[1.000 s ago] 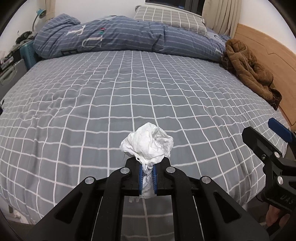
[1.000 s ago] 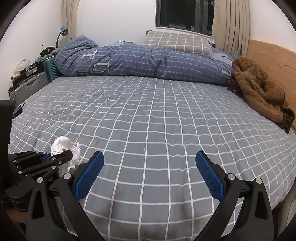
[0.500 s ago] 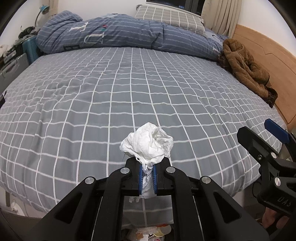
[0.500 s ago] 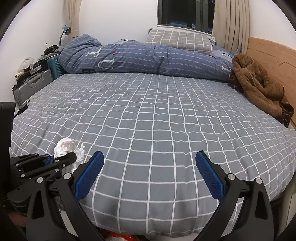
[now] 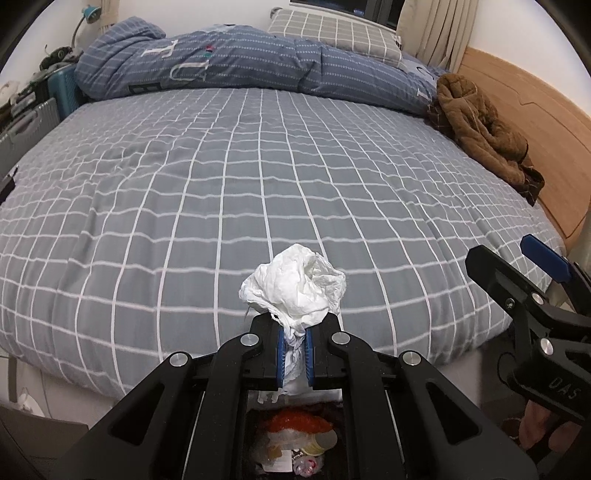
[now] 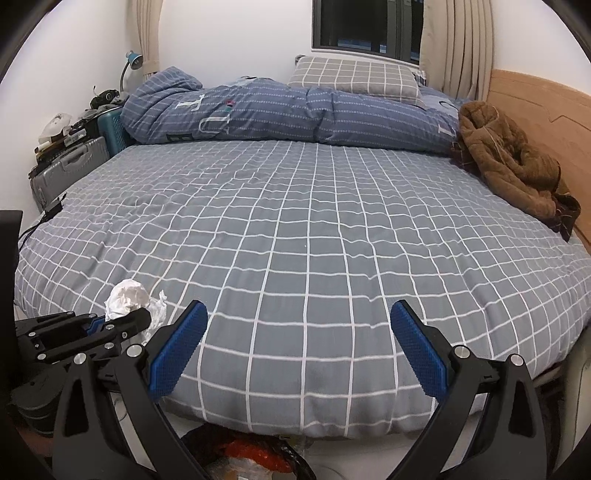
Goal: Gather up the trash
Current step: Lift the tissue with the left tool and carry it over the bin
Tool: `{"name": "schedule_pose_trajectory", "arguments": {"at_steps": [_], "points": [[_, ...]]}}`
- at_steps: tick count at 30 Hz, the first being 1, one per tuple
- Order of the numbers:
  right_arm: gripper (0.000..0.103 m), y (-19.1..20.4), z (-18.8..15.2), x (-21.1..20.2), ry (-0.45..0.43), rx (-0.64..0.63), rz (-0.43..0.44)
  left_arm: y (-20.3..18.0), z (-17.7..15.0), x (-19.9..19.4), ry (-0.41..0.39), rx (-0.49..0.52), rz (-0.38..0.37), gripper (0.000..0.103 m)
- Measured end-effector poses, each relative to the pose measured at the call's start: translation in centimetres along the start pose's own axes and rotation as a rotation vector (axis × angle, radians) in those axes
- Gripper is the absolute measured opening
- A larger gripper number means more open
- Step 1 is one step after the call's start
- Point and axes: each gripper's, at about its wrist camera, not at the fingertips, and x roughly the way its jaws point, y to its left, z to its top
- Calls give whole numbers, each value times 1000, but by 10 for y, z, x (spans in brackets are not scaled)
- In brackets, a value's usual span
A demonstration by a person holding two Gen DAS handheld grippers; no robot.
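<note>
Left gripper (image 5: 294,350) clamped tight on crumpled tissue (image 5: 295,286), fingers (image 5: 281,349) pinching its lower twist, most of the wad bulging above the tips. Held off the bed (image 5: 207,184), just past its near edge, over a bin (image 5: 295,446) w/ orange wrapper and other scraps inside. Right gripper (image 6: 295,354) alongside, fingers (image 6: 177,347) spread wide apart, nothing between them, pointing across the near edge. Same tissue (image 6: 127,301) seen from right view, near the bed's near-left corner. Brown jacket (image 5: 484,129) heaped at far-right edge by the headboard (image 5: 524,99); folded duvet (image 5: 236,62) and pillow (image 5: 332,33) along far edge.
</note>
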Motion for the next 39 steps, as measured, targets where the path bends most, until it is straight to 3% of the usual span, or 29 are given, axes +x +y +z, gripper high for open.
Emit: {"name": "schedule_pose_trajectory", "arguments": {"at_steps": [24, 39], "points": [[95, 8, -50, -42, 31, 21, 33, -3, -56, -46, -11, -25, -16, 7], [95, 9, -101, -51, 133, 32, 28, -7, -116, -46, 97, -24, 3, 7]]}}
